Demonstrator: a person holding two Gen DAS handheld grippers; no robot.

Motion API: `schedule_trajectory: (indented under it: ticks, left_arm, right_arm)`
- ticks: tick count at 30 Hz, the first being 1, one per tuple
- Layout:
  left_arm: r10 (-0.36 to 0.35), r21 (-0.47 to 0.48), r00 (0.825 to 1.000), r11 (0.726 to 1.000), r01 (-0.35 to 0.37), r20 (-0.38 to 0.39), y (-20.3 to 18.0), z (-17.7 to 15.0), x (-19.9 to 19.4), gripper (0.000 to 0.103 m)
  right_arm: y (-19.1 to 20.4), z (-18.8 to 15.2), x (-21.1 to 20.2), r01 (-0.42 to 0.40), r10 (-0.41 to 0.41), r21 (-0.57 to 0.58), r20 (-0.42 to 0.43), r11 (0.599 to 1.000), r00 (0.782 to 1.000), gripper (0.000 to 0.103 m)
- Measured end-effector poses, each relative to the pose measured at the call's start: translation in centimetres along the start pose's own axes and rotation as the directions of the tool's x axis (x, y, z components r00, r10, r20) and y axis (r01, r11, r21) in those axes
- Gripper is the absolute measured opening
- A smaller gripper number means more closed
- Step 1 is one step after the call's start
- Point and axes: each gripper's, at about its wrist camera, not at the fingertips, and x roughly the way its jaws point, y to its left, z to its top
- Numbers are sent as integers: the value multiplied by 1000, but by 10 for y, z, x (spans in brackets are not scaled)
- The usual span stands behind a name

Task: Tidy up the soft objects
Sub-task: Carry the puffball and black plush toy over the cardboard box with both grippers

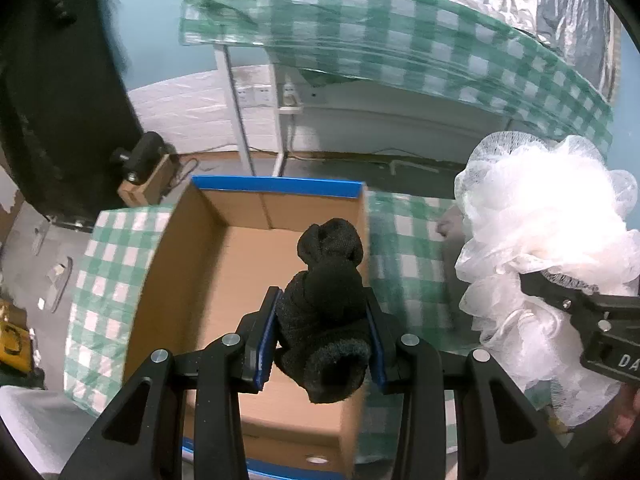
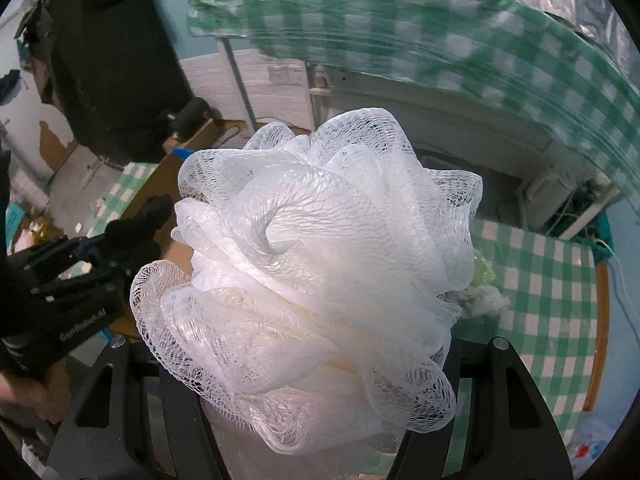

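A rolled black sock [image 1: 328,280] is pinched between the blue pads of my left gripper [image 1: 322,312], which is shut on it. The sock hangs over the open cardboard box with a blue rim [image 1: 280,186]; what shows of the box floor is bare. A white mesh bath pouf [image 2: 316,272] fills the right wrist view and hides my right gripper's [image 2: 320,360] fingers, which are shut on it. In the left wrist view the pouf [image 1: 540,220] and right gripper [image 1: 560,292] hover to the right of the box. The left gripper [image 2: 132,224] with the sock appears at the left of the right wrist view.
The box sits on a table with a green checked cloth [image 1: 404,248]. A white fluffy piece [image 2: 484,296] and a pale green soft thing [image 2: 482,272] lie on the cloth to the right. A second checked table [image 1: 400,40] stands behind, and a large black object [image 1: 60,100] at the left.
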Motion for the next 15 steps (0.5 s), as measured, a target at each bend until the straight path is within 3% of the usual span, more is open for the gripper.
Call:
schedule_trajectory:
  ticks: [15]
  left_arm:
    - [9,-106,999,994,-12,-34,52,2,14,39]
  right_arm:
    - [51,21,45,-41,37,-49,-71,998,997,64]
